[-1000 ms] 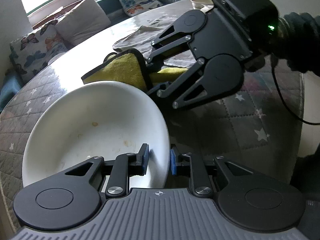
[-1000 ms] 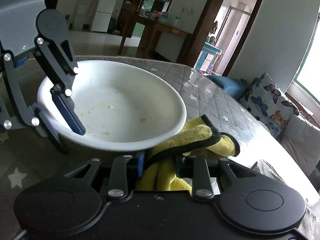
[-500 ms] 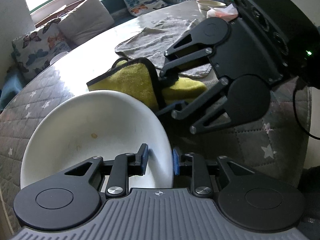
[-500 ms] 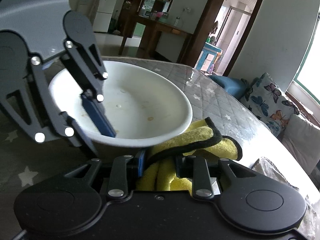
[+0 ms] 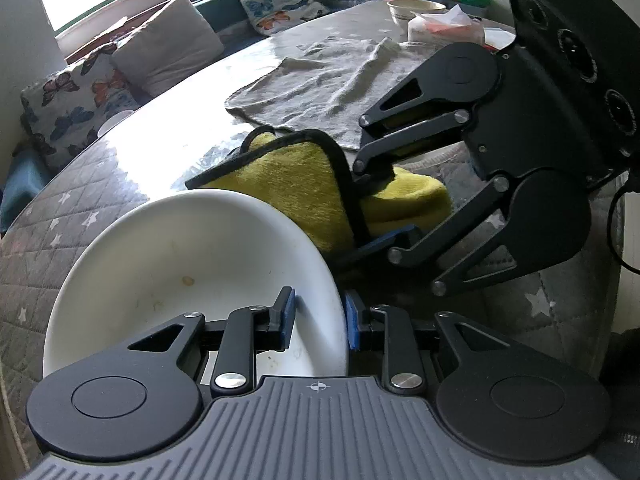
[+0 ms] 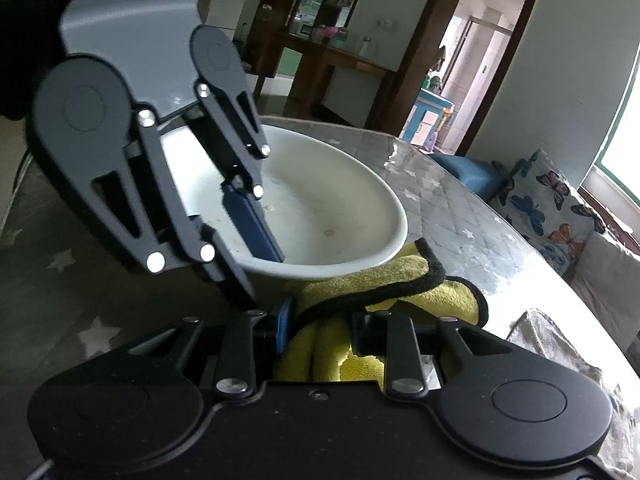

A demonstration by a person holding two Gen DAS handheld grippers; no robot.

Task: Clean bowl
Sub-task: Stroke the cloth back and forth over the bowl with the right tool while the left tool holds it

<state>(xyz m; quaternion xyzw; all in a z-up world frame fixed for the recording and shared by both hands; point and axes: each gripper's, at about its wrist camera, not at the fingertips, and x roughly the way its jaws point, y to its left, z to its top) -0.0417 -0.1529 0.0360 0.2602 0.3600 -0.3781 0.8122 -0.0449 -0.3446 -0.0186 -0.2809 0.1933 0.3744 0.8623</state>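
A white bowl (image 5: 192, 264) with small food specks inside is tilted up off the quilted table. My left gripper (image 5: 318, 320) is shut on the bowl's near rim, one blue pad inside and one outside. The same bowl (image 6: 332, 208) fills the middle of the right wrist view, with the left gripper's fingers (image 6: 248, 220) clamped on its edge. My right gripper (image 6: 320, 326) is shut on a folded yellow cloth (image 6: 384, 292) with black trim, just below and behind the bowl's rim. In the left wrist view the yellow cloth (image 5: 304, 188) sits behind the bowl, held by the right gripper (image 5: 372, 204).
A grey towel (image 5: 328, 84) lies spread on the table (image 5: 100, 184) behind the cloth. At the far end stand a small bowl (image 5: 416, 8) and containers. Butterfly cushions (image 5: 72, 108) line the bench under the window. A doorway (image 6: 472, 52) and a wooden cabinet are across the room.
The bowl has been lifted and tilted more steeply by the left gripper. The right gripper with the yellow cloth has come closer to the bowl's rim.
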